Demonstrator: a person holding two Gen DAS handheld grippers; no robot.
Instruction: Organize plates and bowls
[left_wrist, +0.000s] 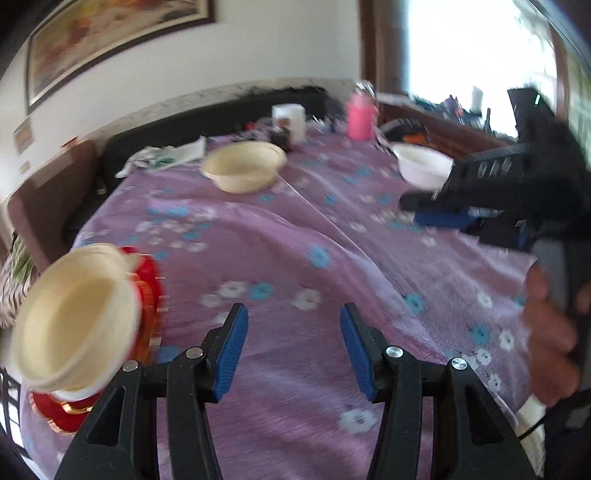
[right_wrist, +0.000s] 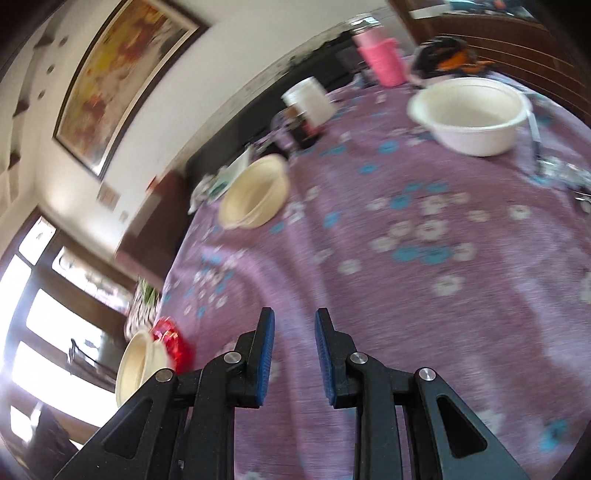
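Note:
A stack of cream bowls (left_wrist: 74, 325) sits on a red plate (left_wrist: 147, 291) at the table's near left corner, left of my left gripper (left_wrist: 291, 314). That gripper is open over the purple flowered cloth with nothing between its blue pads. A single cream bowl (left_wrist: 243, 166) stands farther back, and a white bowl (left_wrist: 424, 166) at the far right. My right gripper (right_wrist: 294, 317) hangs over bare cloth, its pads a narrow gap apart and empty. Its view shows the cream bowl (right_wrist: 255, 192), the white bowl (right_wrist: 472, 114) and the stack (right_wrist: 140, 365) on the red plate (right_wrist: 173, 339).
A pink cup (right_wrist: 384, 59), a white cup (right_wrist: 310, 99) and a dark jar (right_wrist: 303, 125) stand along the table's far edge, with papers (left_wrist: 166, 155) at the far left. A hand (left_wrist: 550, 332) holds the right gripper (left_wrist: 413, 208) near the white bowl. The picture is blurred.

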